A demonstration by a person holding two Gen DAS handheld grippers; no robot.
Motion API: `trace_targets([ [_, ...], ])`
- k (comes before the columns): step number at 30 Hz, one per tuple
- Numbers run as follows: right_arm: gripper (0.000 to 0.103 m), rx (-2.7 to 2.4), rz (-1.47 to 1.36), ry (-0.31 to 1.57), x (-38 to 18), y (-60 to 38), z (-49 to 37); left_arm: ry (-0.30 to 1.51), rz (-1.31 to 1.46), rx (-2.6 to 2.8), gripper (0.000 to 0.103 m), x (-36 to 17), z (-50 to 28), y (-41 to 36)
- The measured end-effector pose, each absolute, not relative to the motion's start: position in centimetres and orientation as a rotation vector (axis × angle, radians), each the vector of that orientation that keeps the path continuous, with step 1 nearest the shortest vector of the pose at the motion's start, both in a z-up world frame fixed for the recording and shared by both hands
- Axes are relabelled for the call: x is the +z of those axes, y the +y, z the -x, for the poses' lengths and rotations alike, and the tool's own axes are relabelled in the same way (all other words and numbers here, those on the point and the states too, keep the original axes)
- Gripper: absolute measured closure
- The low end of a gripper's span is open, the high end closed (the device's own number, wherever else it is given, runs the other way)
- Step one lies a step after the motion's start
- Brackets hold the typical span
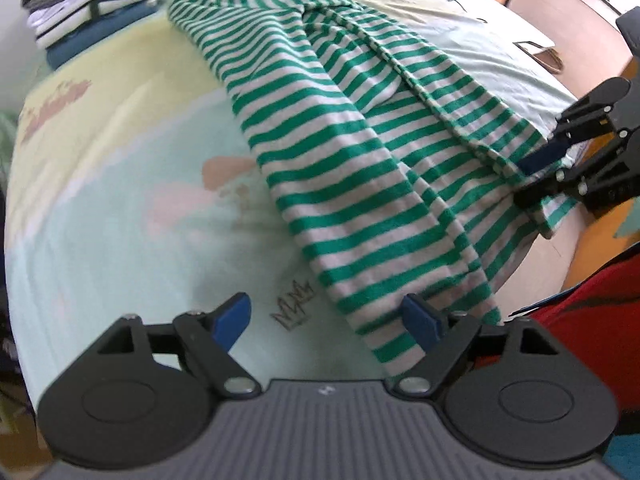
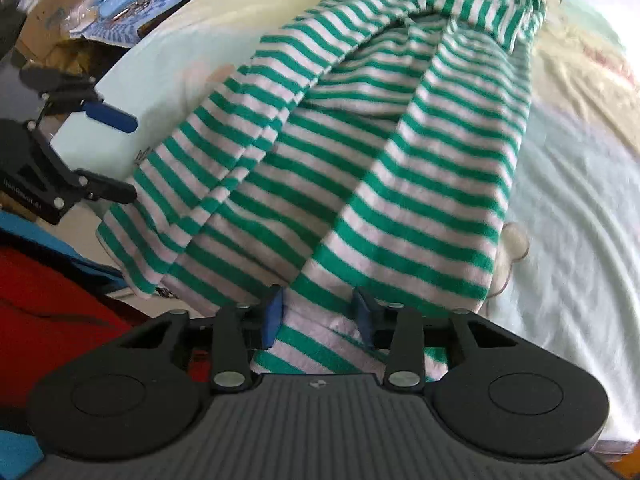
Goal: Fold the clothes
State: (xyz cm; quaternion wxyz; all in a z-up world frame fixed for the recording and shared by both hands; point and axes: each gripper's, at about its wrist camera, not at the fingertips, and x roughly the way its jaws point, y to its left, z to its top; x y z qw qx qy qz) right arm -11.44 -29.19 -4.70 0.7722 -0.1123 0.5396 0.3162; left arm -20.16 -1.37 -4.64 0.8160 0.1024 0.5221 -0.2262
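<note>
On the bed (image 1: 100,216) the striped trousers (image 1: 360,160) lie unfolded, my right tool (image 2: 318,314) pinching a leg hem, left tool (image 1: 326,320) wide and empty, folded pile (image 1: 88,0) done.

The left hand-held gripper (image 1: 326,322) pointed steeply downward, jaws spread wide with nothing between them. The right hand-held gripper (image 2: 318,314), also angled down, stood narrowed around striped cloth.

Soft, bright daylight, faint shadows, slight motion blur, strong fisheye warping at edges.
</note>
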Motion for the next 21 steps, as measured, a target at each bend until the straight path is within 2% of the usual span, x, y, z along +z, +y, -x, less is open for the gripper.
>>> trace_targets([
  [1,0.087,0.689,0.229,1.168,-4.5,-29.4,11.3,1.113,-0.210,-0.475,0.018,-4.6,20.4,-1.6],
  [12,0.087,0.821,0.212,1.158,-3.4,-28.0,13.1,1.133,-0.165,-0.511,0.017,-5.0,21.3,-3.3],
  [14,0.085,0.821,0.238,1.173,-4.0,-28.0,13.4,1.146,-0.138,-0.508,0.017,-5.2,21.2,-3.1],
  [17,0.068,0.838,0.214,1.203,-4.0,-28.5,13.8,1.161,-0.094,-0.521,0.017,-5.3,21.2,-2.9],
  [18,0.067,0.858,0.193,1.220,-3.6,-28.8,13.8,1.165,-0.074,-0.533,0.017,-5.3,21.3,-2.9],
  [21,0.070,0.857,0.099,1.225,-2.4,-30.5,13.6,1.164,-0.043,-0.571,0.025,-5.5,21.6,-3.2],
])
